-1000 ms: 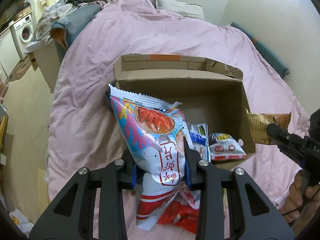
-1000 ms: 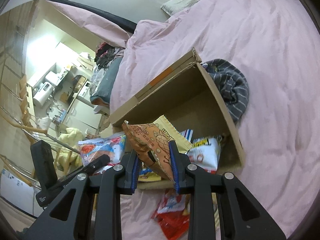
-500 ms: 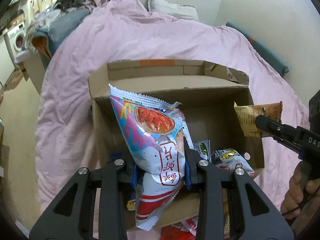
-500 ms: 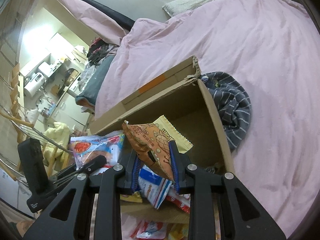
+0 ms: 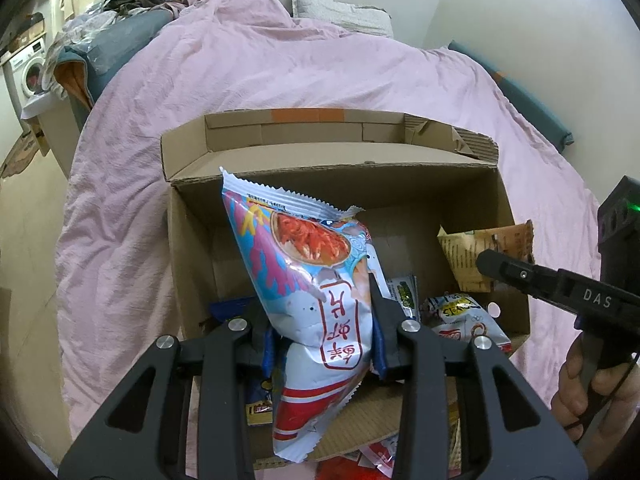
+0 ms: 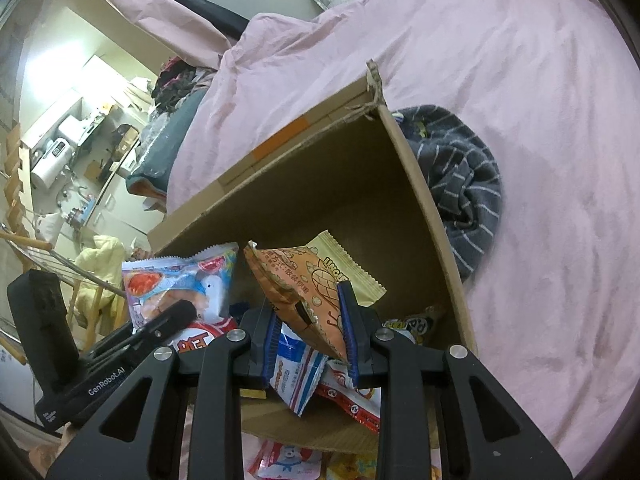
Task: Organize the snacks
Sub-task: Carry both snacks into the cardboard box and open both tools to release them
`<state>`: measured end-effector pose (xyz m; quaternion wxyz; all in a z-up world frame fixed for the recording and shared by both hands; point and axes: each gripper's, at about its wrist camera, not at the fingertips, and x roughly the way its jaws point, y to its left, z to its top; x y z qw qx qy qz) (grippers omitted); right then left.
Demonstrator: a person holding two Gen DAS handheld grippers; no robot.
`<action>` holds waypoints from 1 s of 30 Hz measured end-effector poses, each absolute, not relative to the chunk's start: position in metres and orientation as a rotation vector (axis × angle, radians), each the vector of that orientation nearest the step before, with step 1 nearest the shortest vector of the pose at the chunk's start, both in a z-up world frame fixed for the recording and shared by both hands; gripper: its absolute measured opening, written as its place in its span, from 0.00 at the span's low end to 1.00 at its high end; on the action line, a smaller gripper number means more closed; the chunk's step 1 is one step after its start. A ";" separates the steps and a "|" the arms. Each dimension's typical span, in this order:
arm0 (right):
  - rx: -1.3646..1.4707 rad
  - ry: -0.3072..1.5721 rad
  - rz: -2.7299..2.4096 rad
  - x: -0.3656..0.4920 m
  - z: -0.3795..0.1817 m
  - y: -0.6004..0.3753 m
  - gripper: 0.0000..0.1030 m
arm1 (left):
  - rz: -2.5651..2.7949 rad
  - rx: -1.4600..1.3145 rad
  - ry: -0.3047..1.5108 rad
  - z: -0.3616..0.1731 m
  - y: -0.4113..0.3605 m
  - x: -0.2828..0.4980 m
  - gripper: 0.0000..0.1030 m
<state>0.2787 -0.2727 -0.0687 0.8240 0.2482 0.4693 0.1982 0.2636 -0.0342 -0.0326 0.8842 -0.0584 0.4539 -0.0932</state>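
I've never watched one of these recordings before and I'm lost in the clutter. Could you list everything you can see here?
cardboard box: one, brown, open, on the bed
shrimp chip bag: one, blue, pink and red, over the box, between the left gripper's fingers
orange snack bag: one, orange and cream, over the box, in the right gripper
small snack packets: several, mixed colours, on the box floor
duvet: one, pink, covers the bed
striped garment: one, dark grey, beside the box
pillow: one, pale, at the bed's head
washing machine: one, white, far left
left gripper: black, jaws opening
right gripper: black, shut on the orange bag
hand: one, holding the right gripper's handle
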 end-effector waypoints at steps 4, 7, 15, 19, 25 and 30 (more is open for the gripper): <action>0.518 1.001 0.420 0.279 -0.073 -0.272 0.28 | -0.182 -0.121 0.955 -0.033 -0.033 0.264 0.32; 0.527 1.013 0.417 0.280 -0.076 -0.273 0.28 | -0.179 -0.124 0.965 -0.036 -0.032 0.265 0.33; 0.512 1.026 0.424 0.278 -0.075 -0.269 0.29 | -0.150 -0.120 0.957 -0.034 -0.032 0.262 0.70; 0.512 1.026 0.435 0.278 -0.073 -0.269 0.30 | -0.129 -0.109 0.945 -0.032 -0.031 0.261 0.78; 0.538 1.023 0.449 0.279 -0.073 -0.270 0.31 | -0.097 -0.085 0.914 -0.026 -0.029 0.261 0.78; 0.571 0.995 0.461 0.277 -0.068 -0.276 0.34 | -0.068 -0.100 0.849 -0.012 -0.018 0.259 0.78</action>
